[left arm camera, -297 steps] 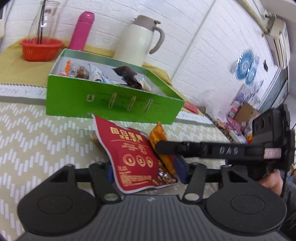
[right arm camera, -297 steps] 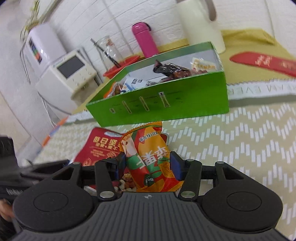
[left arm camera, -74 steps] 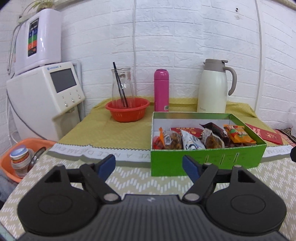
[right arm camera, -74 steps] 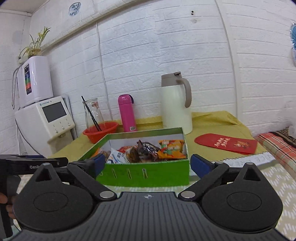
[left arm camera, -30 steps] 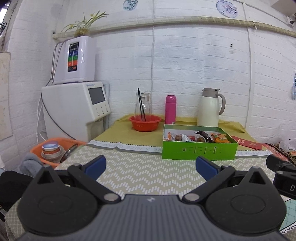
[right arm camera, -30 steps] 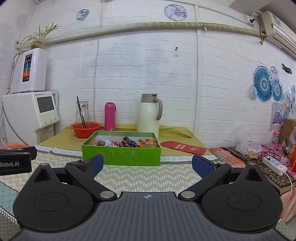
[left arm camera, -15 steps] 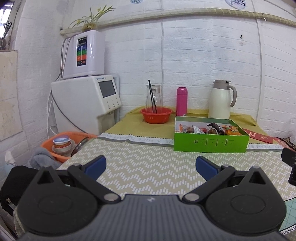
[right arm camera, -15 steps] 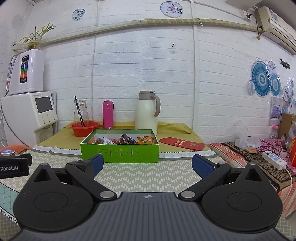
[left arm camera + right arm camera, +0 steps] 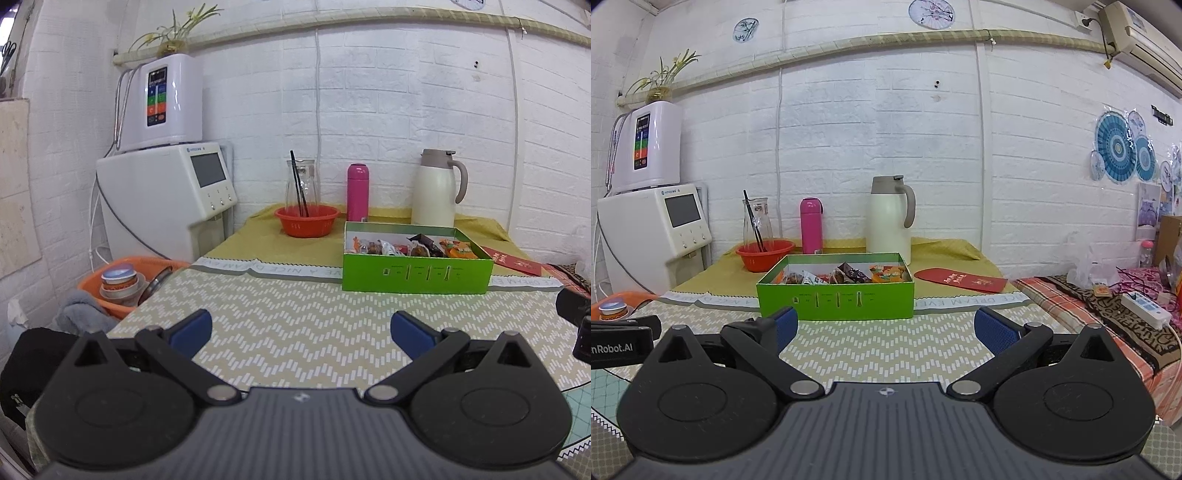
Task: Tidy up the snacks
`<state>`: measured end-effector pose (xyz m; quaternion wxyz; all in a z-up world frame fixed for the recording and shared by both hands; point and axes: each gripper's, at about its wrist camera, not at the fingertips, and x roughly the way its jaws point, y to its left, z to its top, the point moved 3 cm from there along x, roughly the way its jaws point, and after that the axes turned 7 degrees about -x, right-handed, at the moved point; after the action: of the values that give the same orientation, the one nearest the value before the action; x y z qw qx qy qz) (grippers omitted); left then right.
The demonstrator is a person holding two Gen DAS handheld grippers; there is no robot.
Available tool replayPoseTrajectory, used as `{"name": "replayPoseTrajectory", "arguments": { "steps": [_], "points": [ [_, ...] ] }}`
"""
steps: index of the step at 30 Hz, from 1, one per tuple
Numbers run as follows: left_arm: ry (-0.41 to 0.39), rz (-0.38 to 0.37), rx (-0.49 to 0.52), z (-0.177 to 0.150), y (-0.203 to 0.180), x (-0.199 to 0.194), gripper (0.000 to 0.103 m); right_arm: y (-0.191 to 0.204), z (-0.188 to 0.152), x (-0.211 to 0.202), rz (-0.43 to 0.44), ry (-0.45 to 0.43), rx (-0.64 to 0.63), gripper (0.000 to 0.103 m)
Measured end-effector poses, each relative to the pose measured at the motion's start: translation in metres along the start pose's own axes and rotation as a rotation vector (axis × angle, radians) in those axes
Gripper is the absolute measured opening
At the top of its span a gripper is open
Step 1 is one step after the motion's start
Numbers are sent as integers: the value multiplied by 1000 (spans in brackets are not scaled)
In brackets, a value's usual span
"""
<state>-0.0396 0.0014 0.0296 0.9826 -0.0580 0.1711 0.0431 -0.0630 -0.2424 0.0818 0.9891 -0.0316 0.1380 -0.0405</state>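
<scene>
The left gripper (image 9: 301, 332) and right gripper (image 9: 885, 328) were held spread wide, empty; snack packets (image 9: 846, 276) were seen inside the green box (image 9: 836, 301).

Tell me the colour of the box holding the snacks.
Bright green outside, white inside. The box shows best in the right wrist view.

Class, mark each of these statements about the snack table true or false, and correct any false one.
1. Both grippers are open and empty. True: left gripper, right gripper.
2. Snack packets lie loose on the zigzag tablecloth. False: they sit inside the green box.
3. The pink bottle stands upright behind the box. True.
4. The white jug lies on its side. False: it stands upright.
5. The glass carafe stands in the orange bowl. True.
</scene>
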Motion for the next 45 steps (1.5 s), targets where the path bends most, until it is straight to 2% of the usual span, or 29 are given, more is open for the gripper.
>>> {"name": "replayPoseTrajectory", "arguments": {
  "steps": [5, 14, 16, 21, 30, 38, 45],
  "points": [
    [19, -9, -19, 0, 2, 2, 103, 2, -2, 1, 7, 4, 3, 103],
    [-20, -9, 55, -3, -8, -5, 103, 2, -3, 2, 10, 9, 3, 103],
    [-24, -27, 69, -4, -10, -7, 103, 2, -4, 1, 11, 9, 4, 103],
    [-17, -71, 51, -4, -8, -9, 103, 2, -4, 1, 6, 9, 8, 103],
    [4, -22, 53, -7, -8, -3, 103, 1, -5, 0, 9, 8, 9, 103],
    [9, -43, 22, -7, -5, -3, 103, 0, -6, -1, 11, 6, 11, 103],
    [14, -63, 33, -8, -6, -4, 103, -1, -6, -1, 7, 9, 14, 103]
  ]
}}
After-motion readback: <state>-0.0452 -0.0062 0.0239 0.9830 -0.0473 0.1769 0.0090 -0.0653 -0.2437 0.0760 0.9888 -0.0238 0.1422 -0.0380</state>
